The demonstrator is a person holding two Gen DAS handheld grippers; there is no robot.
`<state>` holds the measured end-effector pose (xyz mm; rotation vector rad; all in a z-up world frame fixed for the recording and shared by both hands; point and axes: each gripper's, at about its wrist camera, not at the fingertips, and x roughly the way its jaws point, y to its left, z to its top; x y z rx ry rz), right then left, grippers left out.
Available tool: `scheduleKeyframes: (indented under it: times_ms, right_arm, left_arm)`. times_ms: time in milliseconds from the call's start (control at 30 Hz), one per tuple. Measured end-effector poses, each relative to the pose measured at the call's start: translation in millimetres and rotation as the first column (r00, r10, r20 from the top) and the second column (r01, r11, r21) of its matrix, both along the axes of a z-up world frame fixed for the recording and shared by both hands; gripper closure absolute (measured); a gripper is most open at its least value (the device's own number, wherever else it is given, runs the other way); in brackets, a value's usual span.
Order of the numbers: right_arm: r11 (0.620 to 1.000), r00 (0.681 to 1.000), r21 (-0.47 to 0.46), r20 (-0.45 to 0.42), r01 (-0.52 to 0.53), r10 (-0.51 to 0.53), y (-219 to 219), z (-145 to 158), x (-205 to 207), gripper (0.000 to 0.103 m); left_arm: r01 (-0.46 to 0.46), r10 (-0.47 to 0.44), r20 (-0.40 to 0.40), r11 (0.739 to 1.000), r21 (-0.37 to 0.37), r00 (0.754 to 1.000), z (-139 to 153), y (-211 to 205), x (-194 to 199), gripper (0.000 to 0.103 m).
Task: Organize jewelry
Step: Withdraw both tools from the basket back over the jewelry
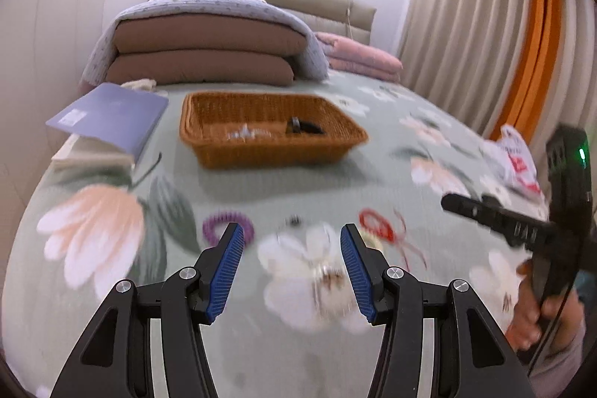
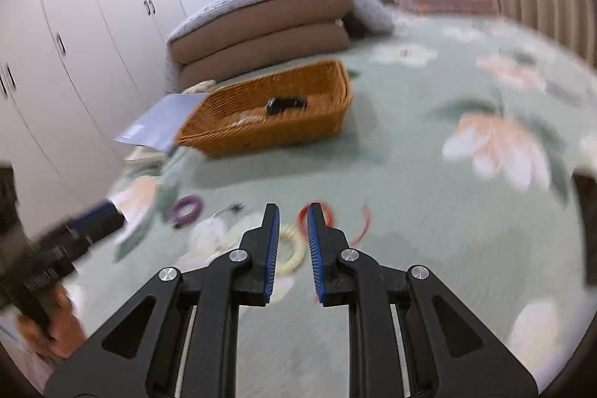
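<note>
Basket (image 1: 209,152) long axis crosswise in left view, open side up.

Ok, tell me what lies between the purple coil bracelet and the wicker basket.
Nothing: in the left wrist view only bare floral bedspread runs from the purple coil bracelet up to the wicker basket. The right wrist view agrees.

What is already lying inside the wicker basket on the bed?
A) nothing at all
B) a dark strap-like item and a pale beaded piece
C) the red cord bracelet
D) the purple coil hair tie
B: inside the basket lie a dark strap-like item and a pale beaded piece; the coloured ties lie on the bedspread.
</note>
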<state>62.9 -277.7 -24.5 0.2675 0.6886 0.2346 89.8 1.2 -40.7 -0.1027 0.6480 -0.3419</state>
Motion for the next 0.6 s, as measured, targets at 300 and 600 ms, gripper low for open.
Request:
scheduleKeyframes:
  times_ms: [300,600]
  right_arm:
    - [0.996,1.000,0.091,-0.016,0.018,-0.016,-18,-12,-32,0.024]
    - [0.973,0.990,-0.187,-0.013,0.136,-0.140,-14,-5,-40,0.016]
  left_arm:
    - [0.018,-0.019,-0.052,1.000,-0.009,0.998,-23,-8,-43,0.047]
    - [0.019,-0.020,-0.080,1.000,-0.009,0.997,-28,-15,-44,0.047]
